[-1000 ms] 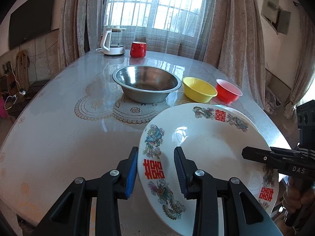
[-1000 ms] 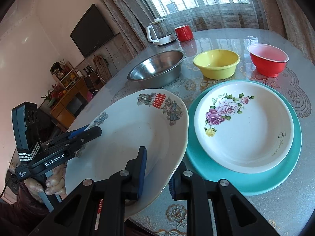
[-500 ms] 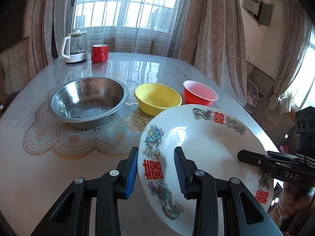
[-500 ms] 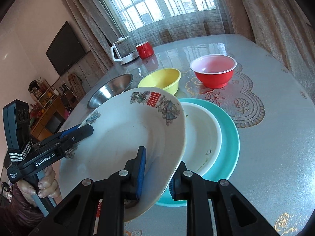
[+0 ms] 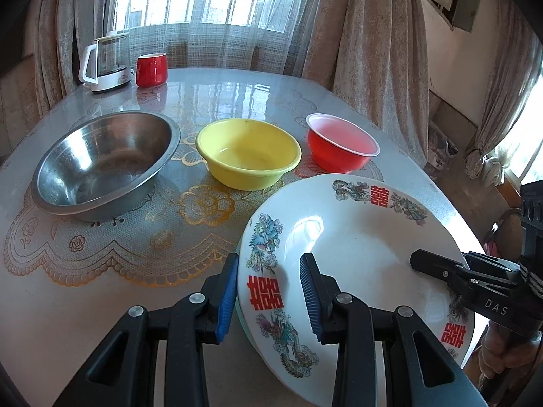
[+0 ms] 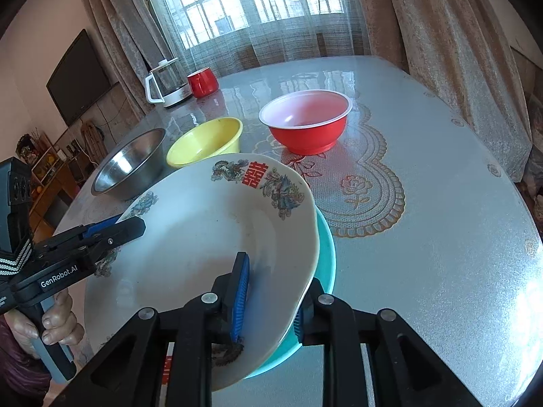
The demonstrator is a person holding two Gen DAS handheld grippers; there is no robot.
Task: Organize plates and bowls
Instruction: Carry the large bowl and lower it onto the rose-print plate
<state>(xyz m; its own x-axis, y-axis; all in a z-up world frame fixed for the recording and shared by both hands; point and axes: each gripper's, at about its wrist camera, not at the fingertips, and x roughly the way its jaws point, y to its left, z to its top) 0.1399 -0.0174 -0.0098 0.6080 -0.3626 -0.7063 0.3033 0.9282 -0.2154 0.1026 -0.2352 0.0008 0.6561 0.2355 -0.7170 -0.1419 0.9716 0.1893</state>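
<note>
Together we carry the dragon plate [image 5: 356, 247] over the teal plate [image 6: 327, 251], left tongs [image 5: 268, 298] and right tongs [image 6: 271, 300] each clamping opposite rims to keep it level for stacking.

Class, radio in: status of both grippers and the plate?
Left gripper and right gripper straddle dragon plate rims. Plate over teal plate. Nothing blocking.

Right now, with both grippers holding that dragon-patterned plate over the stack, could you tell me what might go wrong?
1. The dragon-patterned plate is held only at its rim by the left gripper and right gripper. The right gripper's jaws have just been opening, so that side may drop early.
2. The plate hangs tilted over the teal plate; a hard landing could chip it.
3. The yellow bowl sits close to the plate's far edge and could be bumped.
</note>
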